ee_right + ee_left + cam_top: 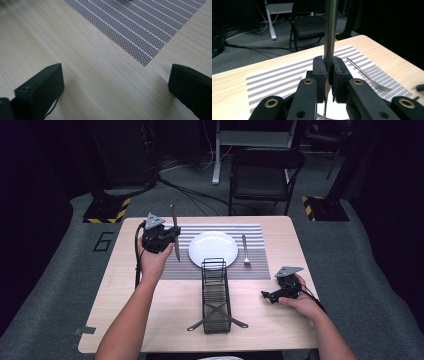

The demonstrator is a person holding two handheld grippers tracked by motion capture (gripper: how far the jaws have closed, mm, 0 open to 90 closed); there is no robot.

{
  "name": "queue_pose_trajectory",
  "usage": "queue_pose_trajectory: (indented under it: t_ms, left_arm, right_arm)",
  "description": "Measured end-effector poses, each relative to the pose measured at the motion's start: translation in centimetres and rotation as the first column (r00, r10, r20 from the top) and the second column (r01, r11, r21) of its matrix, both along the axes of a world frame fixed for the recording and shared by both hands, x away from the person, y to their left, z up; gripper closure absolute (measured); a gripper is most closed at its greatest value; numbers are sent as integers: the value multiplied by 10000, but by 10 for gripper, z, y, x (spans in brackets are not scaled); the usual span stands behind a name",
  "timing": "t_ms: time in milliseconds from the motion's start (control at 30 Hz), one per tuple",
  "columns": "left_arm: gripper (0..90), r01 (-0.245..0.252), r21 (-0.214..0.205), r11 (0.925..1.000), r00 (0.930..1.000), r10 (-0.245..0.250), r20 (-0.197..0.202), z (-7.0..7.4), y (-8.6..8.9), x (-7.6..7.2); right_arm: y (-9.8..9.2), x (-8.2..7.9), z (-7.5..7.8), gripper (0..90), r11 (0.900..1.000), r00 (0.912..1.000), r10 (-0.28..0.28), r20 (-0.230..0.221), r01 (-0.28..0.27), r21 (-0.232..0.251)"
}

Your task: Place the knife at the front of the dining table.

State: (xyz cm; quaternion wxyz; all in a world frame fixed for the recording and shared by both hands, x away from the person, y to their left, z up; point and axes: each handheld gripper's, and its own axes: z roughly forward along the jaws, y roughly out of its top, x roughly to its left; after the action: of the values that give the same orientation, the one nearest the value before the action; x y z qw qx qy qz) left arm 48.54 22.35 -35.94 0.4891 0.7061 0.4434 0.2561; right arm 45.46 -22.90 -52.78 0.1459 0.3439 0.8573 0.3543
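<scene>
Knife (pixel 174 231) clamped upright (rack (pixel 216 296) holds nothing).

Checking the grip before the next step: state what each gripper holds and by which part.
The left gripper is shut on a knife, clamped partway along its length, the knife standing roughly upright. Which end is up cannot be told. The right gripper is open and holds nothing.
</scene>
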Motion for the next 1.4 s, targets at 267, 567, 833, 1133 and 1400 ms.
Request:
queue_pose_trajectory:
  t_ms: [267,567,833,1133,1400]
  left_arm:
    - [826,-347,129,9993,9991,351,-254,-23,7,10]
    - [827,-629,326,9975,9963,647,-571,-46,10,19]
    - [827,-763,430,9962,9944,792,-696,-57,10,24]
    - [827,-872,497,9949,9944,899,-558,-67,5,30]
    - [827,-938,584,9939,9944,964,-434,-78,2,36]
  right_arm:
    - [0,0,0,0,10000,10000,6,0,-6,-3]
    - [0,0,0,0,10000,10000,3,6,-3,-2]
    - [0,0,0,0,10000,10000,5,8,-5,-1]
    - [0,0,0,0,10000,10000,6,2,-6,-5]
    - [0,0,0,0,10000,10000,2,3,-2,1]
